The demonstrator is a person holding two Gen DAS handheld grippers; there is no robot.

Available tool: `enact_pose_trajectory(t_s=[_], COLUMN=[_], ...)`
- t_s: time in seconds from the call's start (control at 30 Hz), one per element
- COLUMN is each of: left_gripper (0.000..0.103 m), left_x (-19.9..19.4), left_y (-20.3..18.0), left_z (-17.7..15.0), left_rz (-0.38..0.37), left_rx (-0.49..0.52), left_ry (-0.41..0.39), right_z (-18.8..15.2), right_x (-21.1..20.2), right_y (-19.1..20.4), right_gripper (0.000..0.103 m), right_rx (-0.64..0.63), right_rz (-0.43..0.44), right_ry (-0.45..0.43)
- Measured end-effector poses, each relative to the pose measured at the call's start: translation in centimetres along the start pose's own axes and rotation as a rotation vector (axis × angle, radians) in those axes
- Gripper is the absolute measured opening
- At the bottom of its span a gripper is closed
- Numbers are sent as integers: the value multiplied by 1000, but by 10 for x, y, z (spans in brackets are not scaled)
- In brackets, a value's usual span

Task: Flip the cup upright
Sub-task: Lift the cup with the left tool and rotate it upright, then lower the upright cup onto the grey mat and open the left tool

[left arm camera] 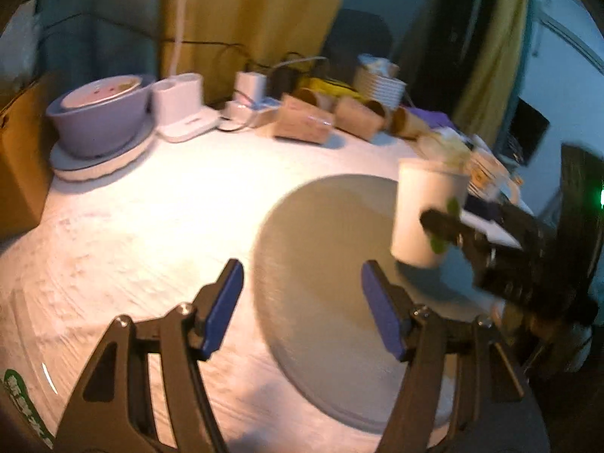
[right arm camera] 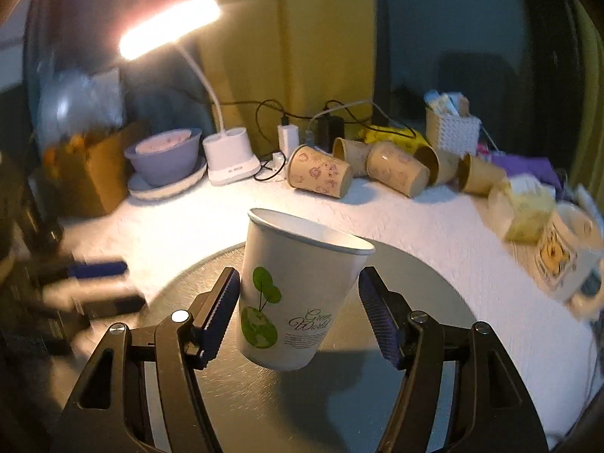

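— Cup [right arm camera: 298,294]? Mouth up, long axis near vertical with a slight tilt, base over the grey round plate [right arm camera: 434,294], whether touching or just above, hard to tell.

— Nearer claw? Right claw [right arm camera: 298,313], straddling the lower wall. Left pad touching; right pad apart, so hardly clamped.

— Other side? Left claw [left arm camera: 300,307], gaping, empty, cup off to its right. Counter [right arm camera: 415,222] beyond.

Cup [right arm camera: 298,294]: script wording "Green World" at 4 o'clock of its green tree-and-globe emblem; finer print beneath illegible.
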State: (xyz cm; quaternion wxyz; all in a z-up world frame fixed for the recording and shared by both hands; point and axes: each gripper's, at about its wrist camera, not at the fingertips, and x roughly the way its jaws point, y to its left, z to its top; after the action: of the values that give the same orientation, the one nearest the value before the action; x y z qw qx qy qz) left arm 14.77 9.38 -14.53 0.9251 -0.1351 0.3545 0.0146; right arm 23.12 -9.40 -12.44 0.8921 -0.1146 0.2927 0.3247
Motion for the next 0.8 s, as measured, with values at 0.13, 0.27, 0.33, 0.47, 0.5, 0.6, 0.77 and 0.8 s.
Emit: enact_pose_trajectory(t_s=[0.13, 0.27, 0.33, 0.47, 0.5, 0.6, 0.77, 0.8], left_gripper=[66, 66, 66, 66, 66, 75, 76, 76], left_x=[11, 20, 23, 24, 24, 23, 15, 14], left_y=[15, 15, 13, 6, 5, 0, -7, -9], left_z=[5, 7, 7, 5, 4, 1, -3, -4], left_rz=[3, -1, -10, -28, -30, -35, -53, -53], left_rx=[-42, -52, -46, -38, -42, -43, -30, -25], left_ry=[21, 41, 49, 55, 56, 61, 48, 46], right_z=[-1, -2, -6, -17, -19, -22, -39, -41], right_x=[15, 11, 6, 6, 5, -5, -10, -12], right_y=[6, 12, 15, 16, 15, 13, 14, 14], right_gripper=[69, 69, 69, 69, 69, 69, 69, 69], right_rx=[-61, -97, -124, -145, -142, -125, -107, -102], right_rz=[-21, -42, -59, -83, -88, -103, -112, -113], right_ry=[14, -13, -21, 6, 17, -14, 19, 22])
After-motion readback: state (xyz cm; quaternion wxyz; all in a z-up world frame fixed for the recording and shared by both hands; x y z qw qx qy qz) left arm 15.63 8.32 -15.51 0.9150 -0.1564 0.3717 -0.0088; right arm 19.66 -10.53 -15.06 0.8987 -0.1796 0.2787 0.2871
